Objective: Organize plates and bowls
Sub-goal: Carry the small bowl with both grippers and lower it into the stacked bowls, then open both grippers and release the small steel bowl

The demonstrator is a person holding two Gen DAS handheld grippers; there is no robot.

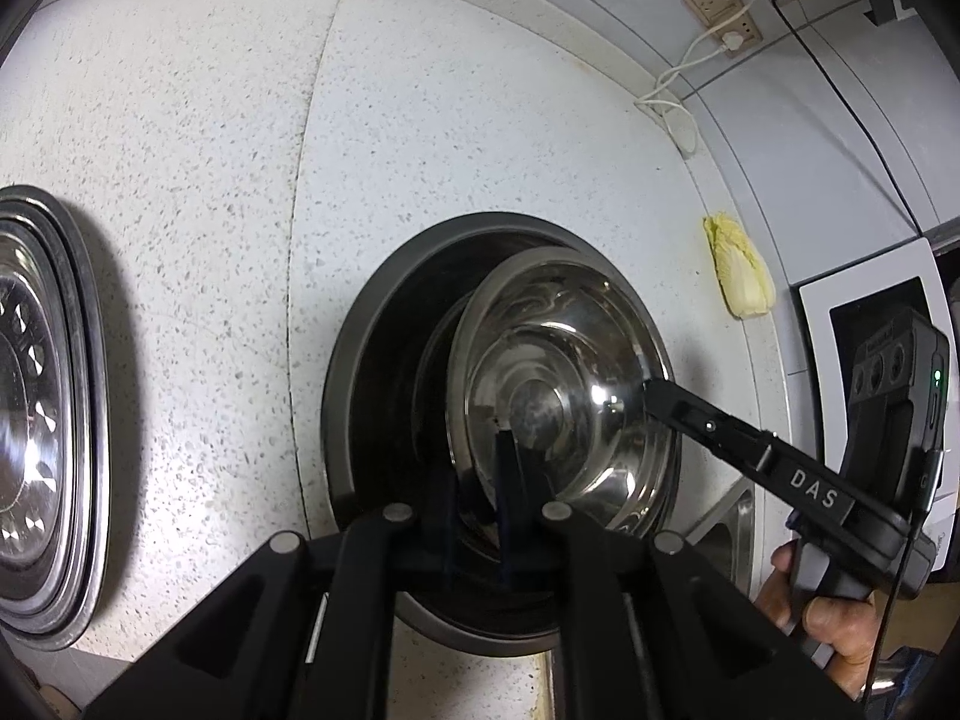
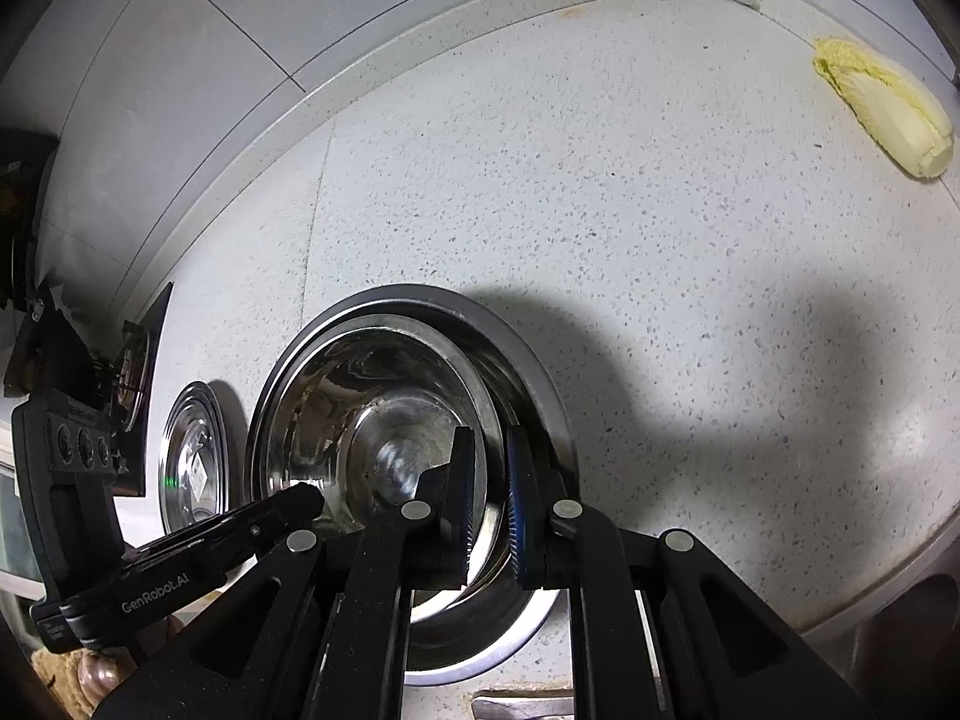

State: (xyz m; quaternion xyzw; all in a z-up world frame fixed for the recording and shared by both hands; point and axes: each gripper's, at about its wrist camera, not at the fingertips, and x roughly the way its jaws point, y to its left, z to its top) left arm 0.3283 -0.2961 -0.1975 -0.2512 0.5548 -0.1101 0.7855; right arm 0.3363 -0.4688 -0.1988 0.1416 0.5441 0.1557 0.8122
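Right wrist view, nearest first: the right gripper [image 2: 487,516] pinches the near rim of the steel bowl [image 2: 384,420], one pad inside the wall and one outside, jaws drawn tight on the thin metal. That bowl sits tilted inside a larger dark basin [image 1: 372,372] on the speckled countertop [image 2: 660,240]. The left gripper [image 1: 480,516] has its fingers nearly together at the bowl's opposite edge; whether they press the rim I cannot tell. Thin polished steel like this should be light, stiff and slippery, not fragile, so the rolled rim is the sensible hold. Further off, a stack of steel plates [image 1: 42,414] lies flat, and a cabbage [image 2: 888,108] rests near the wall
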